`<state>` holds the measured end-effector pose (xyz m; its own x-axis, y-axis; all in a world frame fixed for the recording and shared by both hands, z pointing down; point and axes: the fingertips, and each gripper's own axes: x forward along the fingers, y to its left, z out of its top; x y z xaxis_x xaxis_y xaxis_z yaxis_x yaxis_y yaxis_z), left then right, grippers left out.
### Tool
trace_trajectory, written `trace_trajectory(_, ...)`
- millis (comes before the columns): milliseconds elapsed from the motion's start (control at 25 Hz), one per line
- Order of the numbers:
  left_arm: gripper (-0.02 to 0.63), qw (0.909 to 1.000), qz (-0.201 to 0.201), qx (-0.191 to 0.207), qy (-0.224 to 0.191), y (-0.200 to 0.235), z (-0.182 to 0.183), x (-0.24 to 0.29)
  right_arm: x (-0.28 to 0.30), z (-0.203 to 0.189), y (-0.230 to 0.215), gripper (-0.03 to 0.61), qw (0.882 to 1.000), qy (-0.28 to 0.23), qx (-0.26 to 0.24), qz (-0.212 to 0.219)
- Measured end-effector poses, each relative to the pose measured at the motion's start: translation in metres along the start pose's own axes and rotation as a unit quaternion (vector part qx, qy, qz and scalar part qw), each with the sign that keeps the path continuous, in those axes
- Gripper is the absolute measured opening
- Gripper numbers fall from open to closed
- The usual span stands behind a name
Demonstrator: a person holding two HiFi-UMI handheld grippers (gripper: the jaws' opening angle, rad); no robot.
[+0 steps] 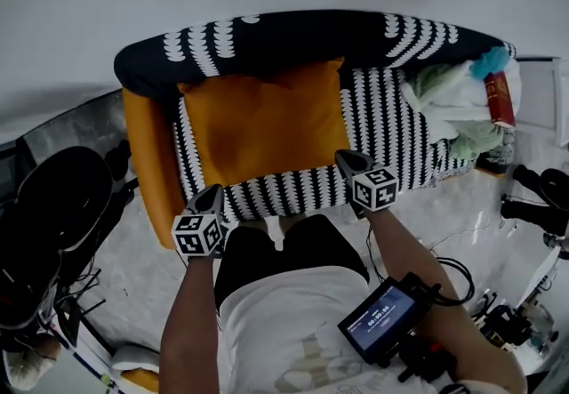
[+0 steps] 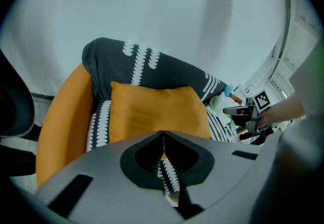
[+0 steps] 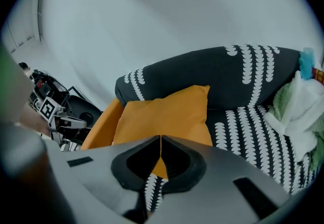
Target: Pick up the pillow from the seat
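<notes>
An orange square pillow (image 1: 263, 119) leans against the backrest on the left part of a black-and-white patterned sofa seat (image 1: 391, 130). It also fills the middle of the left gripper view as the pillow (image 2: 154, 112) and of the right gripper view as the pillow (image 3: 164, 116). My left gripper (image 1: 213, 194) hovers at the seat's front edge below the pillow's left corner, shut and empty. My right gripper (image 1: 345, 158) sits at the pillow's lower right corner, shut with nothing in it. Both jaw pairs (image 2: 163, 133) (image 3: 160, 138) meet tip to tip.
The sofa has an orange left armrest (image 1: 149, 165). A heap of white and green cloth (image 1: 453, 112), a red book (image 1: 499, 99) and a teal item lie on its right end. Black gear (image 1: 49, 223) and cables crowd the floor at the left and right. A small screen (image 1: 384, 319) is strapped near my right forearm.
</notes>
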<state>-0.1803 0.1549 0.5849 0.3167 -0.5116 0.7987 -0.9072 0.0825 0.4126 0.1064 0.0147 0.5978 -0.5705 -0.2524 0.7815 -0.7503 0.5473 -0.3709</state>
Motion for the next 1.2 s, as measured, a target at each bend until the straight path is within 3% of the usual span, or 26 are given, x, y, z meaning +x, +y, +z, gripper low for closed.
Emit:
trace_trajectory(440,0.011,0.9985,0.025,-0.046,-0.012,0.033,-0.017,0.039,0.023,-0.010,-0.040,0.015,1.000,-0.004,0.004,-0.024)
trace_trajectory(720,0.015,0.9970,0.029,-0.067,-0.027,0.051,-0.016,0.059,0.036,-0.012,-0.046,0.025,1.000,-0.018,0.013,-0.013)
trace_trajectory(920,0.106,0.9957,0.061,-0.065,-0.025,0.067,-0.017,0.067,0.045,-0.005,-0.056,0.208,0.999,-0.027,0.026,-0.005)
trace_trajectory(1000,0.168,0.9944,0.075,-0.072,-0.019,0.074,-0.016,0.074,0.051,-0.001,-0.066,0.254,0.999,-0.025,0.031,-0.006)
trace_trajectory(1080,0.209,0.9921,0.077,-0.099,-0.009,0.073,-0.019,0.086,0.056,-0.004,-0.080,0.310,0.999,-0.017,0.041,0.003)
trace_trajectory(1200,0.321,0.9874,0.069,-0.142,0.006,0.070,-0.023,0.100,0.060,-0.016,-0.094,0.395,0.997,-0.003,0.071,0.037)
